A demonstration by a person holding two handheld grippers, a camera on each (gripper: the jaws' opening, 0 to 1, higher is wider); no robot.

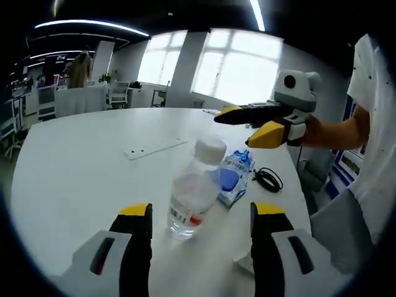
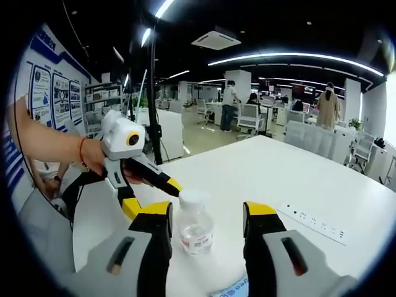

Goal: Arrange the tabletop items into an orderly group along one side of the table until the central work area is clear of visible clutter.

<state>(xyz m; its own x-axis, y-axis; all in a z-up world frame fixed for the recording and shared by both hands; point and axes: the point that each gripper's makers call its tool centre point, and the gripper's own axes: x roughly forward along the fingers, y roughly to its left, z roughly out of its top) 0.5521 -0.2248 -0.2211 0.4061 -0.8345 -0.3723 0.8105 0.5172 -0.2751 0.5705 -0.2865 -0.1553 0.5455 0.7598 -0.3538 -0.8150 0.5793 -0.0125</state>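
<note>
A clear plastic bottle [image 1: 193, 197] stands on the white counter [image 1: 80, 167], leaning a little in the left gripper view, where it has a white screw cap, see-through walls and a pale label low on its body with a barcode and a small red mark. It sits between and just ahead of the yellow-tipped jaws of the left gripper [image 1: 201, 216], which are spread wide and touch nothing. In the right gripper view the same bottle [image 2: 195, 226] stands upright between the jaws of the right gripper [image 2: 207, 216], also parted and released, with a gap on each side of the bottle. Just behind the bottle in the left gripper view lies a blue-and-white packet [image 1: 234, 176], crinkled and glossy, touching or nearly touching the bottle's far side. Beside the packet, toward the counter's edge, is a small coil of black cable [image 1: 268, 179]. A flat white power strip [image 1: 154, 148] lies farther out on the counter, well apart from the bottle; in the right gripper view it [image 2: 312, 224] runs along the right side. A person's hand [image 2: 93, 154] holds the left gripper at the counter's edge.
</note>
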